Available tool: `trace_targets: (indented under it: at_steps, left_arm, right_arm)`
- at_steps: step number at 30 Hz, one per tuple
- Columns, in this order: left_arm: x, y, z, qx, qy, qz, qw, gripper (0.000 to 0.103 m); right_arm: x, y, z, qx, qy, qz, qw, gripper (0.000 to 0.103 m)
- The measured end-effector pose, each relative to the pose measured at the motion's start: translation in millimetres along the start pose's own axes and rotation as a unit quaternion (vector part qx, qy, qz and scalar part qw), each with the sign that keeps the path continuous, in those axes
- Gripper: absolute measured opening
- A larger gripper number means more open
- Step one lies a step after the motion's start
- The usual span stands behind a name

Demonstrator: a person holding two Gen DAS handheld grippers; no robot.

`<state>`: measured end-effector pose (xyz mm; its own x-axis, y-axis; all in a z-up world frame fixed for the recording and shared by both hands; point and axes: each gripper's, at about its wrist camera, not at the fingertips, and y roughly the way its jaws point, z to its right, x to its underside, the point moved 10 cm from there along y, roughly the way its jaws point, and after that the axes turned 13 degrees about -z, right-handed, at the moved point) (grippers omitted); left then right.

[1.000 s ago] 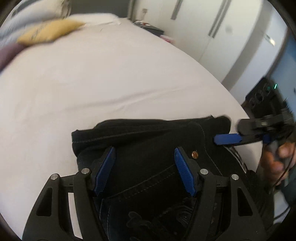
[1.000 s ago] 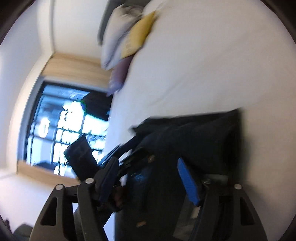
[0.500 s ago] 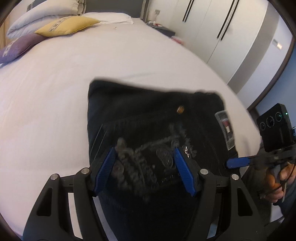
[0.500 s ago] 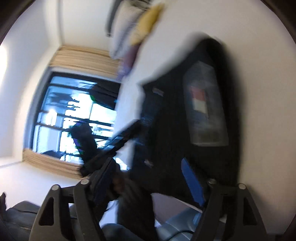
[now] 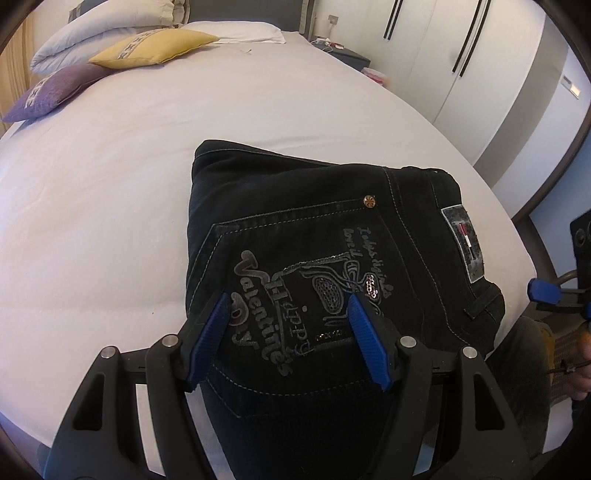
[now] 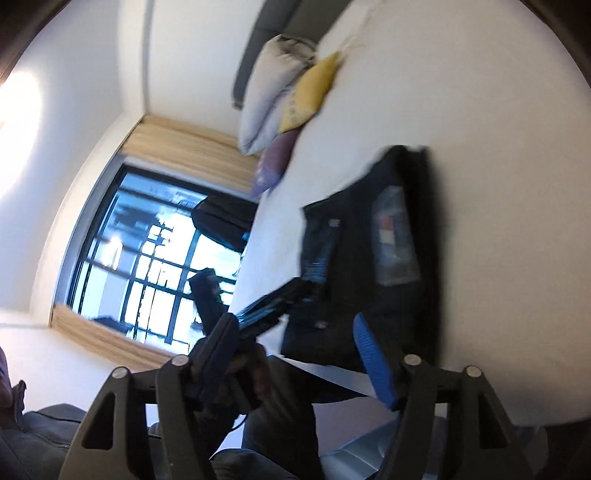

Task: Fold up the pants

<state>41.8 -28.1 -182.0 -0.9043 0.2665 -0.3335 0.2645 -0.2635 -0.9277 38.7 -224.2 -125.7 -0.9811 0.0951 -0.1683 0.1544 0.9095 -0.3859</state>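
White bedding covers the bed, which fills most of the left wrist view, with white wardrobe doors beyond its far right edge. Black jeans lie folded into a compact, roughly square bundle near the bed's near right corner. Their back pocket faces up, its printed lettering running from near left to far right. The waistband with its brand patch lies along the right side, and the folded edge runs along the far left. Wide bare sheet lies to the left and far side of the bundle; on the right it reaches almost to the mattress edge.

At the far left, a purple cushion, a yellow cushion and a white pillow sit well apart from the jeans.

Above the pocket, the left hand-held gripper hangs released, its blue pads apart, with nothing clasped. To the right of the jeans, the right hand-held gripper is released too; its jaws have just been opening, with no cloth between them. That view is blurred and tilted, with a window at its left.
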Motion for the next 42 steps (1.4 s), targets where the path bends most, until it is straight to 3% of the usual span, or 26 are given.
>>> trace_targets:
  at_steps: [3, 5, 7, 9, 11, 14, 18, 26, 31, 42]
  left_arm:
    - [-1, -3, 1, 0.001, -0.001, -0.001, 1.0, 0.065]
    - [-1, -4, 0, 0.001, -0.001, -0.002, 1.0, 0.065]
    - [0, -6, -2, 0.003, 0.0, -0.003, 1.0, 0.065]
    - [-1, -9, -3, 0.002, 0.0, -0.004, 1.0, 0.065]
    - [0, -13, -5, 0.004, -0.004, -0.002, 1.0, 0.065]
    - [4, -19, -12, -0.003, -0.013, -0.005, 0.9999, 0.065]
    - [7, -30, -28, -0.006, -0.034, -0.002, 0.9994, 0.065]
    - [9, -33, -85, -0.016, -0.092, -0.008, 0.9956, 0.065]
    - [9, -18, -95, 0.005, -0.096, -0.033, 0.9948, 0.065]
    - [-11, 10, -75, 0.079, -0.098, -0.053, 0.9907, 0.069]
  right_arm:
    - [-3, 30, -5, 0.011, -0.008, -0.027, 1.0, 0.072]
    - [-3, 46, 14, 0.034, 0.012, -0.044, 0.998, 0.075]
    - [7, 54, 44, 0.057, 0.041, -0.055, 0.996, 0.068]
    - [9, 43, 47, 0.043, 0.042, -0.041, 0.997, 0.065]
    - [11, 27, 47, 0.06, 0.037, -0.035, 0.997, 0.067]
    - [4, -4, 48, 0.078, 0.035, -0.011, 0.996, 0.075]
    - [-19, -31, 59, 0.09, 0.048, 0.027, 0.994, 0.079]
    - [-46, 1, 69, 0.104, 0.054, -0.009, 0.993, 0.081]
    - [-51, 20, 74, 0.096, 0.065, -0.031, 0.993, 0.081]
    - [-57, 33, 81, 0.108, 0.066, -0.052, 0.991, 0.085]
